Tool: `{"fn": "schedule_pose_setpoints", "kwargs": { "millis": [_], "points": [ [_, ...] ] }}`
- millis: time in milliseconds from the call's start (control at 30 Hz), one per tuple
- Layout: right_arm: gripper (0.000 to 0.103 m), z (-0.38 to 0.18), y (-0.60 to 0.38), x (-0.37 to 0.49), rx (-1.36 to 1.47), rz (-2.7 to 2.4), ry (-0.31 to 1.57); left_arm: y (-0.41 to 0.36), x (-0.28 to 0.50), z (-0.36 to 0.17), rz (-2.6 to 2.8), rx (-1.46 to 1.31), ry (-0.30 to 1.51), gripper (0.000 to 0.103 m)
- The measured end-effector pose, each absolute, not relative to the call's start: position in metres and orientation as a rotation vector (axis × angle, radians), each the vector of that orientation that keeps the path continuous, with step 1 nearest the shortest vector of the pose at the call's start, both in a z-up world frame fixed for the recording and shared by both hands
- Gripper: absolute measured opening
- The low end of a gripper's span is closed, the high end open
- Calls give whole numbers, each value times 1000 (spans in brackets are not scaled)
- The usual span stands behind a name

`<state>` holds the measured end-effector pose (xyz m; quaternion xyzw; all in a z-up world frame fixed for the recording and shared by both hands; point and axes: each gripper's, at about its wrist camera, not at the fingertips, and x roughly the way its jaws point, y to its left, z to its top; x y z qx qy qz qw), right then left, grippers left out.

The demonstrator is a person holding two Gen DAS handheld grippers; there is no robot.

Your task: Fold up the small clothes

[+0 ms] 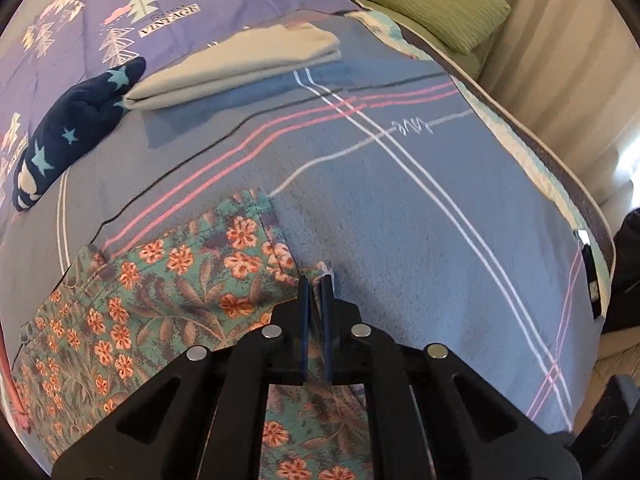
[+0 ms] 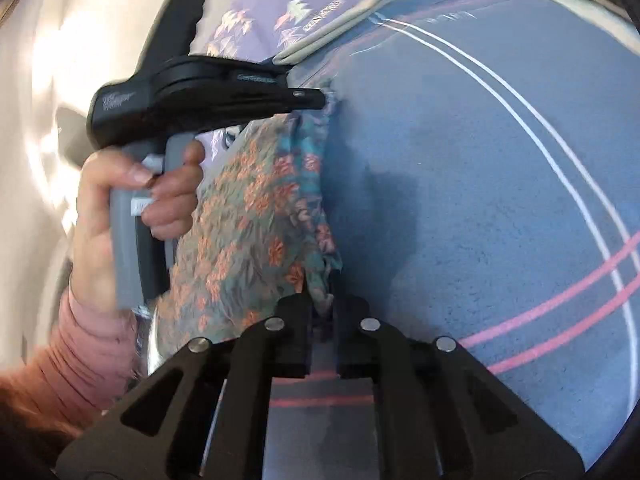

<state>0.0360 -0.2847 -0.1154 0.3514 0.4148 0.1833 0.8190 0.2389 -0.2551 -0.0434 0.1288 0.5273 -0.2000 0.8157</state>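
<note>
Both the left gripper point(image 1: 315, 280) and the right gripper point(image 2: 322, 300) pinch the floral garment's point(image 1: 168, 280) edge, fingers pressed together, probably to draw a fold across the bed point(image 1: 420, 220).

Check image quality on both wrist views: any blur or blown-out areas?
Left wrist: mostly sharp, the floral garment and folded cream cloth read cleanly, with strong fisheye bending of the blanket stripes. Right wrist: motion-blurred, glare blown out at left behind the left gripper, dark shadow on the blanket.

The floral garment point(image 1: 168, 280) was thin printed cloth; the blue blanket point(image 1: 420, 220) was napped and matt; the left gripper point(image 1: 315, 284) was matt black plastic.
</note>
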Motion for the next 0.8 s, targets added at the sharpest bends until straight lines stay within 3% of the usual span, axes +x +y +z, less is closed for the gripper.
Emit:
{"fn": "schedule_pose_setpoints", "kwargs": {
  "millis": [200,267,433,567,600,667,800],
  "points": [
    [6,-125,-287,19,729,342,920,-275,242,-74,-439,300,1125,0],
    [6,-122,-287,17,745,339,921,-285,233,-70,-470,346,1028,0],
    [8,-119,-287,9,719,333,916,-269,226,-47,-591,203,1010,3],
    [17,-113,-292,-3,694,294,895,-226,206,-7,-567,136,875,42],
    [20,-108,-292,-7,670,267,879,-204,195,5,-558,112,831,43],
    [27,-97,-289,-16,596,208,842,-171,178,16,-522,105,777,57],
    [28,-79,-275,-19,482,172,789,-84,141,26,-372,115,676,70]
  ]
}}
